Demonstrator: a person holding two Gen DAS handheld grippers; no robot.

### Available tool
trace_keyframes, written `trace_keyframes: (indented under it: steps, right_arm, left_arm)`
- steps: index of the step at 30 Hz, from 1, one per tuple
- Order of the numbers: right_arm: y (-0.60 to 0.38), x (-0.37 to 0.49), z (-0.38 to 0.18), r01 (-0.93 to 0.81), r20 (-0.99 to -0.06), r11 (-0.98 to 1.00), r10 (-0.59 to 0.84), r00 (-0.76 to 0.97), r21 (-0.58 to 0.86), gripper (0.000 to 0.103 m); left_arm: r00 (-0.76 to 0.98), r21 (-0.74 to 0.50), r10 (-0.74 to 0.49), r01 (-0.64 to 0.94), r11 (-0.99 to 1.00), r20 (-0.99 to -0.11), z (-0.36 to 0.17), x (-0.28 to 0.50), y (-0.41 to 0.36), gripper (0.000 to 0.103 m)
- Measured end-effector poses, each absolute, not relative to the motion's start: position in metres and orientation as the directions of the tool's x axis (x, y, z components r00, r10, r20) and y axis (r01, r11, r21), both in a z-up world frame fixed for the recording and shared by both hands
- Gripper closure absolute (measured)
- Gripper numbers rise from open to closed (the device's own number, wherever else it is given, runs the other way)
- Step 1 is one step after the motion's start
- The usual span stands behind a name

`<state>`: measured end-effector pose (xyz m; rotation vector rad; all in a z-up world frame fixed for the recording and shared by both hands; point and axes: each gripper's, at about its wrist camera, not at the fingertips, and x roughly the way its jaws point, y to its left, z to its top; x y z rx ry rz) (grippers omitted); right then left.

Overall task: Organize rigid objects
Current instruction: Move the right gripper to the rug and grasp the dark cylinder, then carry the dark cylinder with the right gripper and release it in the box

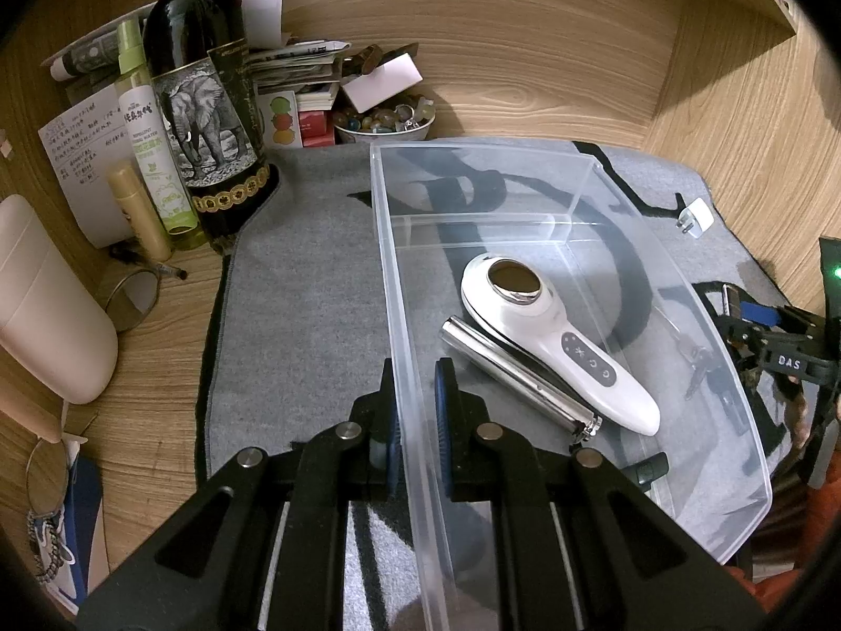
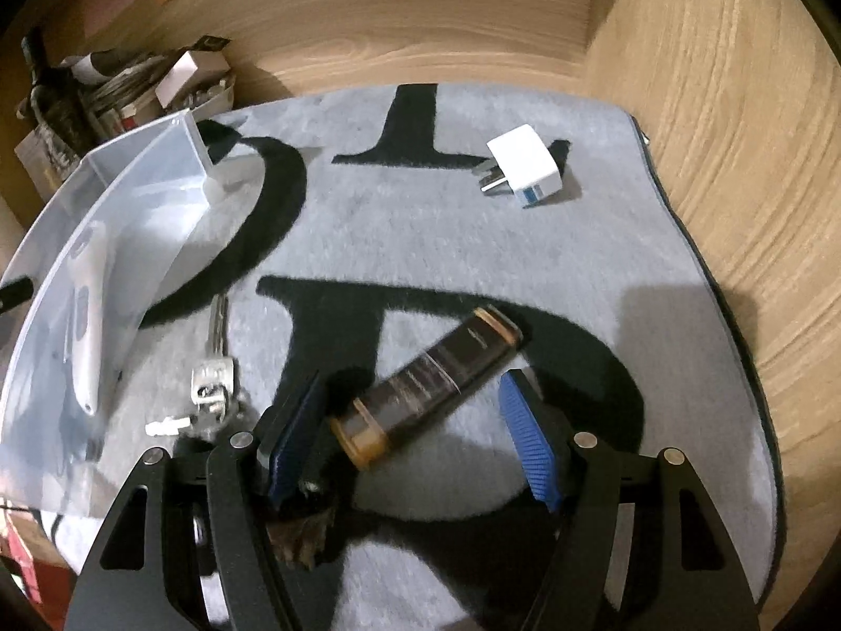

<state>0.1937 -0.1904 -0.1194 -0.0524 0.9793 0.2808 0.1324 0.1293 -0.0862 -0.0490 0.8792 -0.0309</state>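
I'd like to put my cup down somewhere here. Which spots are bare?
Bare mat lies between the wine bottle and the clear bin; more lies around the white plug. Crowded: bottles and papers at the back left, and keys beside the dark tube.

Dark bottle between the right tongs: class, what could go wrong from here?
1. The bottle lies slanted across the open right tongs, so closing may twist or roll it away.
2. The keys lie close beside them and could be snagged.
3. The left tongs pinch only the bin wall; it could tip.
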Motion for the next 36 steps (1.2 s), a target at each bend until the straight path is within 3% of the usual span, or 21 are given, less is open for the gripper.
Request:
trace_keyframes:
  steps: [1, 4, 6, 15, 28, 36]
  right_arm:
    - [-0.189, 0.196, -0.12, -0.256, -0.822, 0.963, 0.214, 0.528, 0.086, 0.039]
    - [-0.183, 0.198, -0.122, -0.266, -0.814, 0.963, 0.188, 0.549, 0.043, 0.059]
    - [-0.18, 0.198, -0.12, -0.285, -0.809, 0.958, 0.199, 0.553, 0.041, 0.081]
    - [-0.165, 0.191, -0.097, -0.335, -0.769, 0.942, 0.223, 0.599, 0.012, 0.082]
    - [-0.114, 0.168, -0.026, -0.476, -0.618, 0.879, 0.387, 0.684, 0.023, 0.082]
    - [-0.076, 0.159, -0.012, -0.566, -0.583, 0.825, 0.466, 0.666, 0.014, 0.082]
  left_arm:
    - [0.637, -0.055, -0.047, 0.007, 0.998, -0.769, -0.086, 0.132, 0.129, 0.092]
    - [0.637, -0.055, -0.047, 0.007, 0.998, -0.769, -0.086, 0.132, 0.129, 0.092]
    - [0.637, -0.056, -0.048, 0.007, 0.998, -0.769, -0.086, 0.132, 0.129, 0.092]
    - [0.636, -0.055, -0.047, 0.008, 0.998, -0.77, -0.086, 0.133, 0.13, 0.092]
    - [0.638, -0.069, -0.055, 0.003, 0.998, -0.768, -0.085, 0.132, 0.131, 0.093]
    - [0.639, -0.074, -0.058, 0.001, 0.997, -0.767, -0.086, 0.132, 0.132, 0.095]
